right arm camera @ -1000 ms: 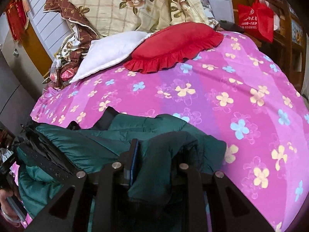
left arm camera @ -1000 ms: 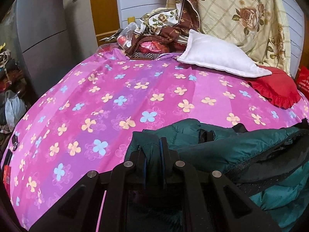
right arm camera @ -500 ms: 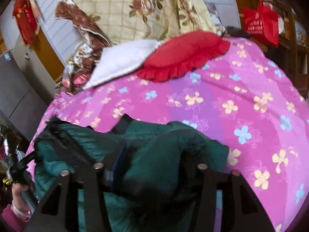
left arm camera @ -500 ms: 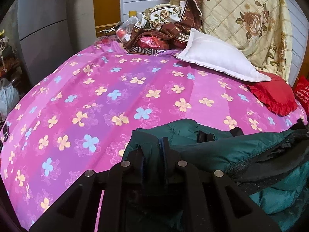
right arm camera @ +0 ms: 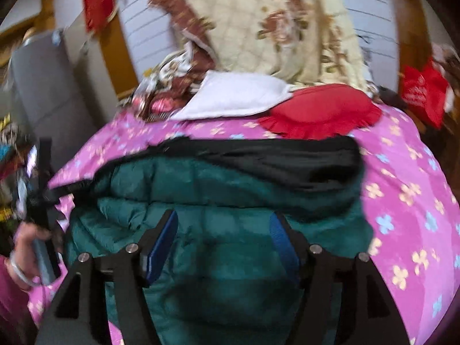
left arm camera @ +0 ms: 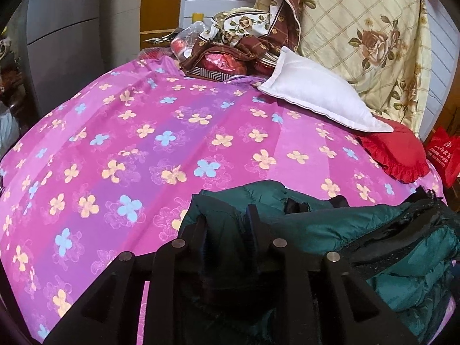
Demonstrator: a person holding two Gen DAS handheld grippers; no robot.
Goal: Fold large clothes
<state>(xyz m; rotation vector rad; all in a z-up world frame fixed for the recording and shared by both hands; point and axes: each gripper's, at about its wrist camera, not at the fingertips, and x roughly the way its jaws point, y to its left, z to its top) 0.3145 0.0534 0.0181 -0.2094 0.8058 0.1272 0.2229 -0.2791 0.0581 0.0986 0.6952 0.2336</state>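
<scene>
We have the green puffer jacket (right arm camera: 230,230) bunched on the bed (left arm camera: 143,143), roughly folded; left gripper (left arm camera: 227,224) jaws, opening, pinch its edge; right gripper (right arm camera: 224,235) jaws opening, empty; tidying remains.

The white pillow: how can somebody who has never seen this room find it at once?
Look at the bed with the pink flowered sheet and go to its far end, below the cream rose-patterned quilt. The white pillow lies there, one corner overlapping the red frilled cushion. It is the only plain white thing, with no pattern or frill.
</scene>
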